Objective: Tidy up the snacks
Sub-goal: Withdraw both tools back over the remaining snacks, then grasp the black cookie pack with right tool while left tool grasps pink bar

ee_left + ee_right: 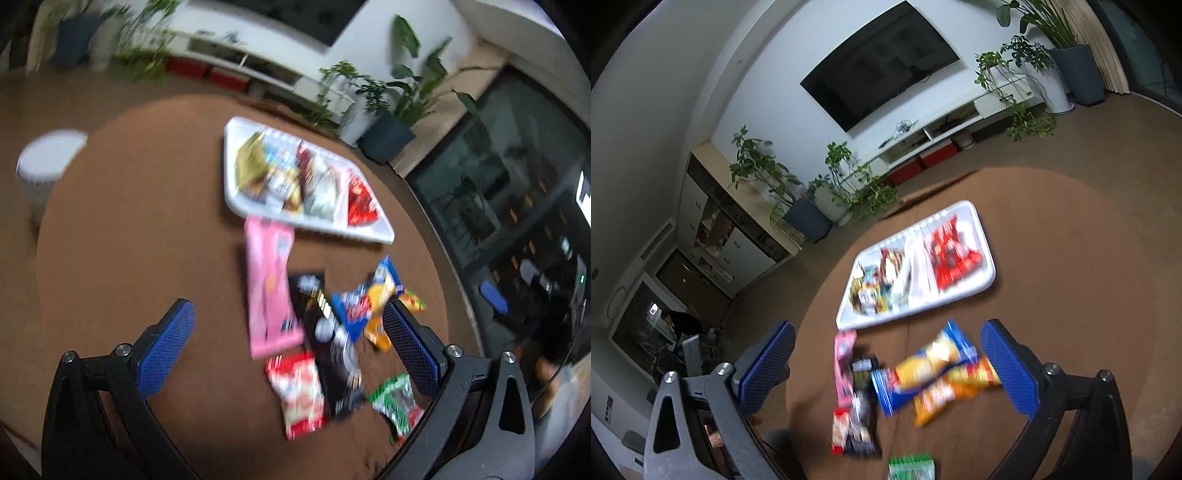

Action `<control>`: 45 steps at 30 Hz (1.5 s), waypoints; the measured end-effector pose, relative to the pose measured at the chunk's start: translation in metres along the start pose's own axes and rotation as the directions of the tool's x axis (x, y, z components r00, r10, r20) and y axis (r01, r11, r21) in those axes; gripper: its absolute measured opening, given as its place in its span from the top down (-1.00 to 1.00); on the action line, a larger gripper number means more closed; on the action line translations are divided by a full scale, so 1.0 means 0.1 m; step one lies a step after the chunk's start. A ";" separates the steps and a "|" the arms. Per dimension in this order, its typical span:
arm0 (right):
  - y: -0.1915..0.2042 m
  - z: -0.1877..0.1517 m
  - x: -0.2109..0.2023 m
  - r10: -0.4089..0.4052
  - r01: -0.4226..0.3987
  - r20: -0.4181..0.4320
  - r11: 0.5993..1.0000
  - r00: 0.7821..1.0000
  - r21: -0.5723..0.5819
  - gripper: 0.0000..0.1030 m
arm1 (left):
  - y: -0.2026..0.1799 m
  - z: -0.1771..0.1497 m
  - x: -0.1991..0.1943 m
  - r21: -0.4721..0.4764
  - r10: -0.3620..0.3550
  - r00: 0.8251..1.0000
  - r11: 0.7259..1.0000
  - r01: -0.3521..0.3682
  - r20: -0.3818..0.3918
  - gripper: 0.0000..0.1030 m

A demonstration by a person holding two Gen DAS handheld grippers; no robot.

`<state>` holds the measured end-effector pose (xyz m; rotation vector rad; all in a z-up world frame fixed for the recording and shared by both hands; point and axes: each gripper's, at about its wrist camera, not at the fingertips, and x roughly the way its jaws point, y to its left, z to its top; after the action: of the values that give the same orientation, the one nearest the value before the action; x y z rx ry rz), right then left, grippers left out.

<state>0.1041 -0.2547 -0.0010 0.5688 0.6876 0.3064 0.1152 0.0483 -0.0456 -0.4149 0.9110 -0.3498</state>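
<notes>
snack wrappers (325,332) motion-blurred, labels unreadable, green packet (911,468) cut off by bottom edge

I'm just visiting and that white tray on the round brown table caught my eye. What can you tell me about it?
The white rectangular tray looks like plastic, with rounded corners and a low raised rim. It lies flat on the round brown table, beyond the loose snack packets. Ridges seem to split it into sections, though blur hides the detail. Inside lie several packets: a red one at one end, pale ones in the middle, mixed gold and colourful ones at the other. Neither gripper touches it.
</notes>
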 end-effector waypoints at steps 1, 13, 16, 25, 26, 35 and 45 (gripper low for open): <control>-0.02 -0.09 -0.03 -0.008 0.008 -0.003 1.000 1.000 0.001 -0.99 | 0.03 -0.10 -0.02 -0.004 0.010 1.000 1.000 -0.010 -0.008 -0.99; 0.41 -0.74 0.57 -0.025 -0.006 -0.278 0.994 0.960 -0.108 -0.62 | 0.07 -0.50 -0.19 -0.004 -0.011 1.000 1.000 0.011 -0.025 -0.99; 0.54 -0.80 0.81 -0.052 0.001 -0.336 0.989 0.940 -0.150 -0.52 | 0.09 -0.45 -0.22 -0.015 -0.033 0.999 0.999 0.033 -0.014 -0.99; 0.75 -0.91 1.29 -0.170 0.057 -0.417 0.961 0.893 -0.270 0.05 | 0.23 -0.37 -0.32 -0.046 -0.035 0.999 0.998 0.036 0.026 -0.99; 0.77 -0.93 1.33 -0.186 0.064 -0.426 0.956 0.885 -0.286 0.09 | 0.24 -0.37 -0.33 -0.048 -0.037 0.999 0.998 0.038 0.028 -0.99; 0.76 -1.00 1.52 -0.271 0.107 -0.442 0.927 0.855 -0.360 0.29 | 0.25 -0.38 -0.30 -0.045 -0.027 0.999 0.999 0.028 0.023 -0.97; 0.85 -1.05 1.74 -0.346 0.129 -0.419 0.875 0.840 -0.466 0.35 | 0.21 -0.36 -0.24 -0.026 -0.006 1.000 1.000 0.006 0.011 -0.97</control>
<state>0.1551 -0.0680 -0.1060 -0.0314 1.1433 0.3511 0.0749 0.0704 -0.0593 -0.4431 0.9046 -0.3409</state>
